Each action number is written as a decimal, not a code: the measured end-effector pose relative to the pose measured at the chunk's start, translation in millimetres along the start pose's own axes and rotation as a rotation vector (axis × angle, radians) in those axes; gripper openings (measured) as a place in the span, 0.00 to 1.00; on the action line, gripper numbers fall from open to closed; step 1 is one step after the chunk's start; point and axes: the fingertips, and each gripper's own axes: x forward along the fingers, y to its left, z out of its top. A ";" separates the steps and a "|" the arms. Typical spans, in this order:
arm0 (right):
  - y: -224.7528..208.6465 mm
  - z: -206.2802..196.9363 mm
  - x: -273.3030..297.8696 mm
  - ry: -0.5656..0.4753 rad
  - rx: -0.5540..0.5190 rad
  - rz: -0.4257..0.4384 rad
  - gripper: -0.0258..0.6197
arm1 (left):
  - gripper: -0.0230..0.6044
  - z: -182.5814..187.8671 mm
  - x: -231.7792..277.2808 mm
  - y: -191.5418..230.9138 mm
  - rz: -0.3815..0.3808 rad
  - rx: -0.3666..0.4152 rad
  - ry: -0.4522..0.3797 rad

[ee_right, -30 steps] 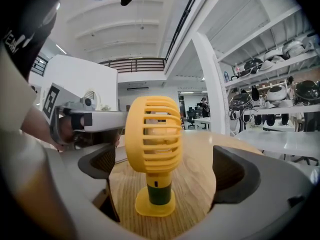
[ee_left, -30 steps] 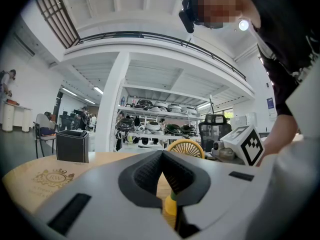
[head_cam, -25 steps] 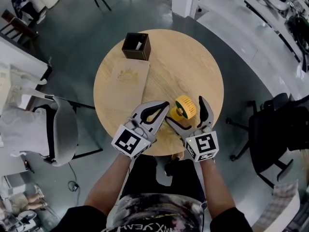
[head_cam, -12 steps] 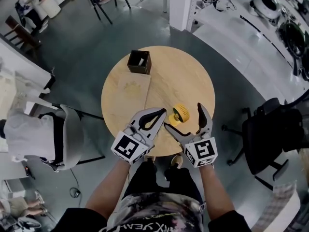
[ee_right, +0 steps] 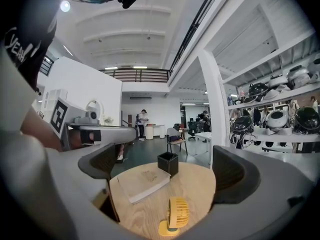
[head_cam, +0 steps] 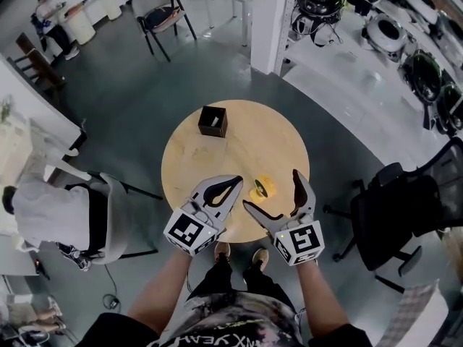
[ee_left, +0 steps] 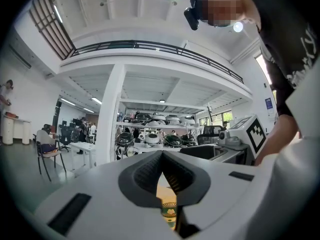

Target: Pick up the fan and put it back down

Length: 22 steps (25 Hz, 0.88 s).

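The small yellow fan (head_cam: pixel 262 188) stands on the round wooden table (head_cam: pixel 282 147), near its front edge. Both grippers hang well above the table, apart from the fan. My left gripper (head_cam: pixel 237 184) is shut, its tips meeting with nothing between them. My right gripper (head_cam: pixel 271 191) is open and holds nothing. In the right gripper view the fan (ee_right: pixel 176 215) stands upright below and between the wide-apart jaws. The left gripper view looks out over the room, and a tan emblem patch (ee_left: pixel 167 204) shows under its closed jaws.
A black open box (head_cam: pixel 213 121) stands at the table's far edge, with a pale book (ee_right: pixel 141 182) in front of it. A grey chair (head_cam: pixel 101 208) stands left of the table and a black office chair (head_cam: pixel 391 208) right. A white pillar (head_cam: pixel 271 20) rises beyond.
The head view has risen, so the table looks smaller and farther. Both grippers have lifted away from the fan, which stays on the table. The jaw states are unchanged.
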 end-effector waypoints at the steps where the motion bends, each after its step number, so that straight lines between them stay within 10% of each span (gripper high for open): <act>1: 2.5 7.7 -2.7 -0.005 -0.006 0.000 0.95 | 0.06 6.3 -2.2 -0.4 0.000 0.002 -0.005; 22: 11.9 59.2 -7.2 -0.044 -0.055 -0.009 0.95 | 0.06 49.7 -9.2 11.6 0.004 0.043 -0.029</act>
